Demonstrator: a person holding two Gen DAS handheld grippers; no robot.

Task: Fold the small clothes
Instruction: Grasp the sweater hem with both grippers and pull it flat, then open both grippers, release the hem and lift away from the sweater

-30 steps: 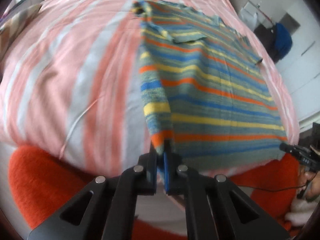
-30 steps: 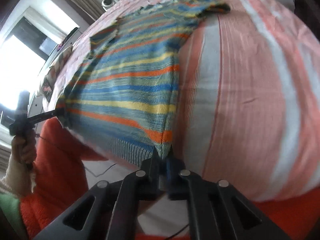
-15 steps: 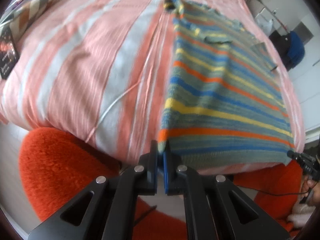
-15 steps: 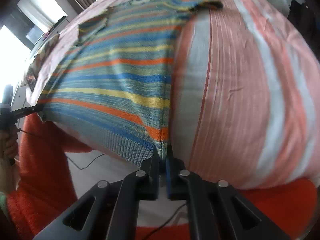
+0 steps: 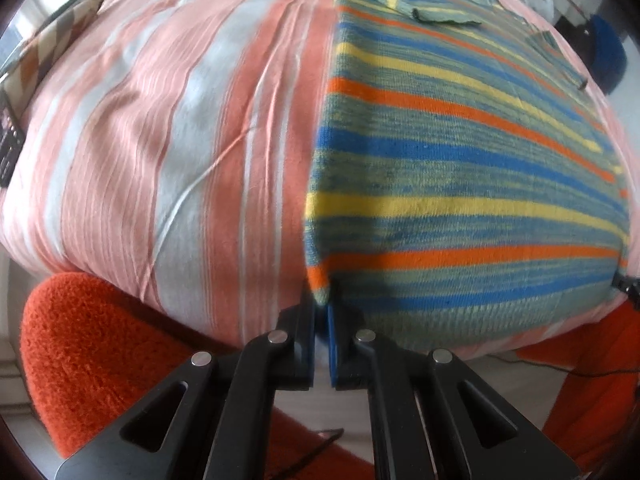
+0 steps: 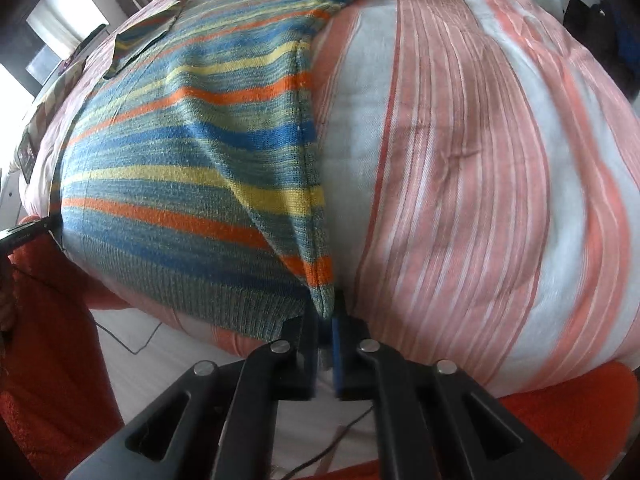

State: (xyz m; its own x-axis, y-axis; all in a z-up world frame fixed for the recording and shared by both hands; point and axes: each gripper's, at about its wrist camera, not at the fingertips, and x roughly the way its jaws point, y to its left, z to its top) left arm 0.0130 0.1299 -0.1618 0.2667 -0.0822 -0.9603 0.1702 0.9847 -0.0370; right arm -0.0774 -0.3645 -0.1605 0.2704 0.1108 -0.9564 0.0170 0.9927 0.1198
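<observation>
— Where is the striped sweater [image 5: 460,168] found?

— It is spread flat on the bed [image 5: 168,128], its ribbed hem at the near edge.

— How are the tongs set?

— The left tongs [image 5: 321,312] are clamped on the hem's near left corner; the right tongs [image 6: 325,320] are clamped on its near right corner.

Sweater [image 5: 460,168]: lies flat on the bed [image 5: 160,128], hem at the near edge, collar end at the far side.
Left gripper [image 5: 321,312]: at the near left hem corner, pinching it.
Right gripper [image 6: 325,320]: at the near right hem corner, pinching it.
Sleeves: folded in over the sweater's far end.
Bare bed: spreads out left of the sweater in the left wrist view, right of it in the right wrist view.
</observation>
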